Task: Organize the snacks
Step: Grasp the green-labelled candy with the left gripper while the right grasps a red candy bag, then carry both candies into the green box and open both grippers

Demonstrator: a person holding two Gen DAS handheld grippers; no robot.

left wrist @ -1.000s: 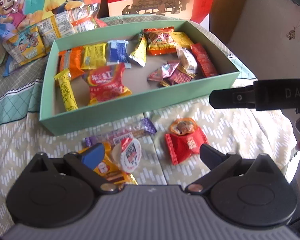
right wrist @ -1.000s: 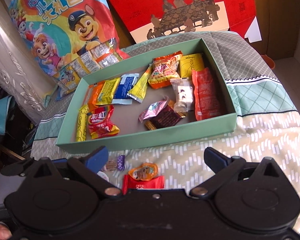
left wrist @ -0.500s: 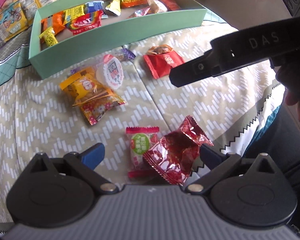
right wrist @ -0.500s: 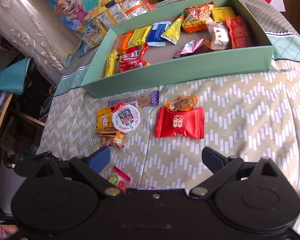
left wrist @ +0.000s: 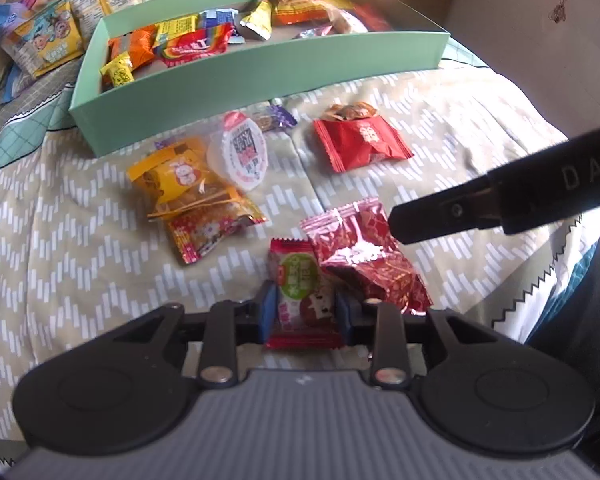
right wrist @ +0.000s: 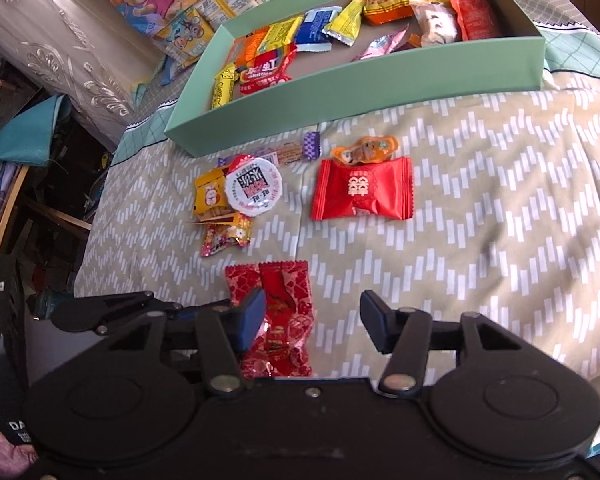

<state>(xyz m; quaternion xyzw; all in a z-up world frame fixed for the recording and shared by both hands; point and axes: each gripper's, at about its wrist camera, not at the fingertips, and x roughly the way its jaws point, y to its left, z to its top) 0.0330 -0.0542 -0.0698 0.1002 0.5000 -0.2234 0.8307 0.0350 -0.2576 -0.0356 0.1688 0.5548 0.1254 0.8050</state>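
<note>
While the left gripper pinches the green candy, the right gripper hangs open. One finger covers the foil pack.

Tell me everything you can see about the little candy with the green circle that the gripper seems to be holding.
The small candy is a pillow-shaped packet of glossy red wrapping with crimped ends, a round green label with white print and a dark red fruit picture below it. It lies lengthwise between the left gripper fingers, whose blue pads press its two sides. Its right edge meets the crinkled red foil packet. Beneath it is the zigzag-patterned cloth.
</note>
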